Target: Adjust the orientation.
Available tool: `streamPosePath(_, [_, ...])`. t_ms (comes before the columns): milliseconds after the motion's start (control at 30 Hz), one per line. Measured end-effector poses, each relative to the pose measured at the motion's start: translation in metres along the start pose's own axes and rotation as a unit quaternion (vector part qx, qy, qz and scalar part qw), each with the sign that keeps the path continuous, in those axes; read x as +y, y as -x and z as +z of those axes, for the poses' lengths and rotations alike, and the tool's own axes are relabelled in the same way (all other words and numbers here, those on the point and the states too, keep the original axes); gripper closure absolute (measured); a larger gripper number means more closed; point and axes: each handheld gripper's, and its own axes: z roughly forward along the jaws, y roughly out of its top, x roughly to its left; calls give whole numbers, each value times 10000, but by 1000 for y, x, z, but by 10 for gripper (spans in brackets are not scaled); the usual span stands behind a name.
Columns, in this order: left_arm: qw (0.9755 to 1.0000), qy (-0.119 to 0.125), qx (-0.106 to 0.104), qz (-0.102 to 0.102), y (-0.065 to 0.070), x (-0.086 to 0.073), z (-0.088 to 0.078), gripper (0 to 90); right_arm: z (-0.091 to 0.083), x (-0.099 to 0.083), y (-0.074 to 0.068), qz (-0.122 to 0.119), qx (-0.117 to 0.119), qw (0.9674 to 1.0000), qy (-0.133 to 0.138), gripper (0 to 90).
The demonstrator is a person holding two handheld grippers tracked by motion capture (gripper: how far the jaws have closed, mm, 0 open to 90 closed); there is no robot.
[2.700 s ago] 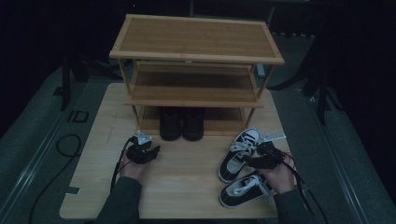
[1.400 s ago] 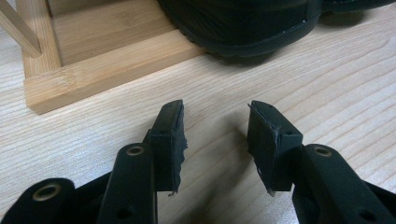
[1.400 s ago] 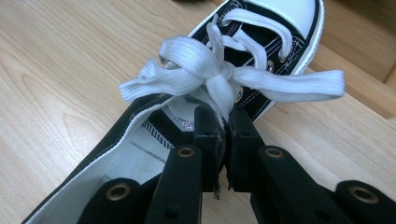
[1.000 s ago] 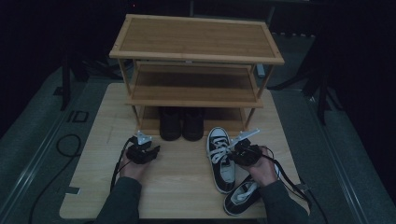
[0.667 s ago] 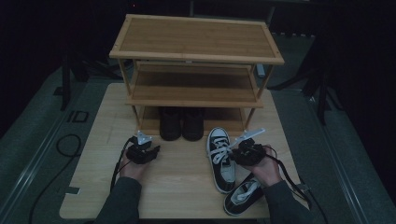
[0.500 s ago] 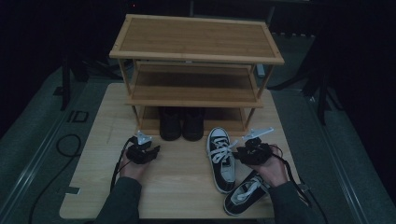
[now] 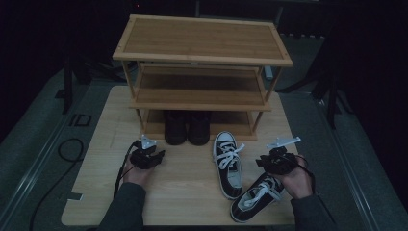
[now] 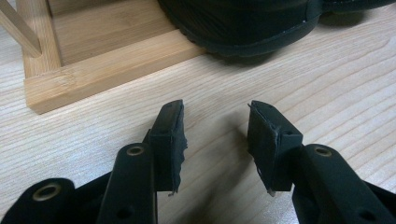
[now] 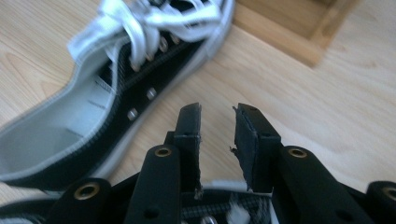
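A black-and-white sneaker [image 7: 228, 163] stands on the wooden table [image 7: 192, 202] with its toe toward the bamboo shoe rack [image 7: 202, 91]. In the right gripper view the same sneaker [image 9: 116, 93] lies to the left of the jaws. A second sneaker [image 7: 257, 197] lies slanted near the front edge, just under my right hand. My right gripper [image 7: 262, 161] [image 9: 217, 119] is to the right of the first sneaker and open. Its jaws have just been opening and then easing in slightly, with nothing between them. My left gripper [image 7: 156, 155] [image 8: 215, 116] rests open and holds nothing, short of the black boots [image 7: 187, 127] [image 8: 243, 23].
The pair of black boots stands on the rack's bottom shelf [image 8: 93, 70]. The two upper shelves [image 7: 202, 38] are bare. A rack corner post [image 9: 289, 28] lies ahead of the right gripper. A black cable [image 7: 67, 149] loops on the grey floor at the left.
The right gripper carried one sneaker left to the front of the rack, let go of it and drew away to the right. The left hand has stayed still.
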Motion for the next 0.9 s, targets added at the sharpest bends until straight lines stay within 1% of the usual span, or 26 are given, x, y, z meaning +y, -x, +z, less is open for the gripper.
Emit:
streamPosePath(67, [10000, 0, -1, 1, 0, 0, 0, 565, -3, -6, 3, 79, -23, 10000, -1, 711])
streamPosePath(200, [10000, -2, 1, -1, 0, 0, 0, 565, -8, -15, 7, 150, -79, 9998, -43, 711])
streamPosePath(500, [10000, -1, 1, -1, 0, 0, 0, 565, -13, -36, 12, 216, -125, 9995, -217, 695])
streamPosePath(533, [10000, -1, 1, -2, 0, 0, 0, 565, -14, -38, 13, 267, -122, 9993, -224, 696])
streamPosePath(600, [10000, -1, 1, -2, 0, 0, 0, 565, -15, -42, 14, 290, -159, 9991, -271, 699])
streamPosePath(633, [10000, -1, 0, -1, 0, 0, 0, 565, -15, -43, 15, 303, -159, 9990, -298, 712])
streamPosePath(667, [10000, -1, 1, -2, 0, 0, 0, 565, -15, -45, 15, 329, -153, 9987, -354, 742])
streamPosePath(733, [10000, -2, 1, -2, 0, 0, 0, 565, -13, -47, 17, 299, -109, 9986, -414, 840])
streamPosePath(767, [10000, -7, 1, 4, 0, 0, 0, 565, -13, -47, 16, 259, -140, 9987, -422, 881])
streamPosePath(800, [10000, -9, 1, 6, 0, 0, 0, 565, -12, -47, 17, 179, -206, 9987, -439, 887])
streamPosePath(900, [10000, -10, -1, 8, 0, 0, 0, 565, -11, -45, 16, 96, -383, 9982, -454, 896])
